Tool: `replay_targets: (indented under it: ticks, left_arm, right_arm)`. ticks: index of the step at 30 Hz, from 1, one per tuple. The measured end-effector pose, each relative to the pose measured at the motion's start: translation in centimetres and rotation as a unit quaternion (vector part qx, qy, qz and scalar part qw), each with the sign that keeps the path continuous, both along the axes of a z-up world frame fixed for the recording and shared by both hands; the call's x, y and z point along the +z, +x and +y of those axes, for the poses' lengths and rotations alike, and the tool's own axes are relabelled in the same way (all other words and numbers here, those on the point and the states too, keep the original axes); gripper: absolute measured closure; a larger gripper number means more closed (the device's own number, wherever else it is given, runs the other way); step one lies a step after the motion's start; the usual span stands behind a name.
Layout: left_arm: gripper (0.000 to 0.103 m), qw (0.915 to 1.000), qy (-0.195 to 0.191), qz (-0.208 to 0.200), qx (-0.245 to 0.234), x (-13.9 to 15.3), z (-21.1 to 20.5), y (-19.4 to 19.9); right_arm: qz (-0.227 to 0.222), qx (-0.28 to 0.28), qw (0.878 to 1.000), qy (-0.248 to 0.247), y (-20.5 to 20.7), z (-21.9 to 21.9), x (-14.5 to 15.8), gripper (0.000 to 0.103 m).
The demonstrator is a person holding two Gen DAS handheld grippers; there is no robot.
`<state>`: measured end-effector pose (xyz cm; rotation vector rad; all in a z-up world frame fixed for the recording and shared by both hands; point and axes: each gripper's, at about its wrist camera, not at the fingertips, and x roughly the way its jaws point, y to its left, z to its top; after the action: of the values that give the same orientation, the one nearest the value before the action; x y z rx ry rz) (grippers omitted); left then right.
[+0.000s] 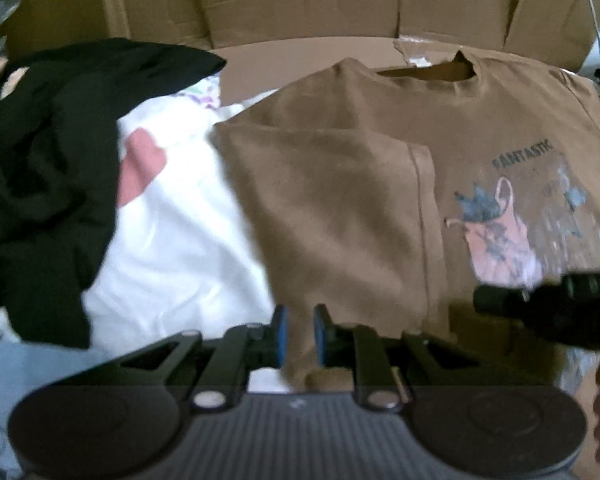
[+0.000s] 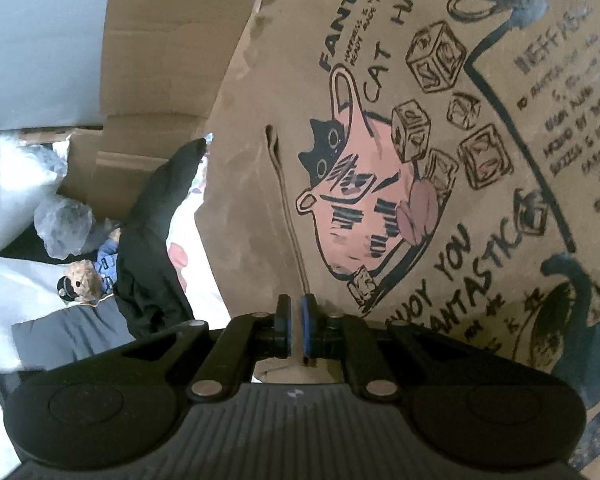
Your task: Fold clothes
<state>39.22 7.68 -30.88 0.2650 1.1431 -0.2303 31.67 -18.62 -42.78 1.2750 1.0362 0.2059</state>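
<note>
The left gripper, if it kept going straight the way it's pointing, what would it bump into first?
Probably the brown T-shirt. The left gripper already has brown cloth between its pads, and the shirt's folded-over side lies right ahead of it. Depth is hard to judge here.

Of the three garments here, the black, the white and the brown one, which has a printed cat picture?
The brown T-shirt. It alone shows a cat in a pink jug; the black garment looks plain.

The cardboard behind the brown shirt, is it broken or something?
Yes. The cardboard has a ragged torn edge just above the brown shirt collar, and its flaps are creased and bent. Beside the shirt, a black garment and white cloth lie in a loose heap, unfolded.
</note>
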Motion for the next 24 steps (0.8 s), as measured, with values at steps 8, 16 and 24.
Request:
replay_targets:
  ticks: [8,16,24]
  left_arm:
    - [0.09,0.9998,0.015,-0.008,0.007,-3.8,-1.8,1.1]
    - [0.089,0.9997,0.007,-0.004,0.024,-2.7,-1.1,0.7]
    - [0.083,0.9994,0.009,-0.02,0.026,2.2,-0.9,-2.0]
  right_arm:
    - [-0.009,0.008,1.0,-0.001,-0.5,-0.9,-1.2,0.098]
    - [0.0,0.009,1.0,0.004,-0.3,-1.1,-1.7,0.098]
    - [-0.077,0.132,0.979,-0.135,2.7,-2.8,6.0,0.047]
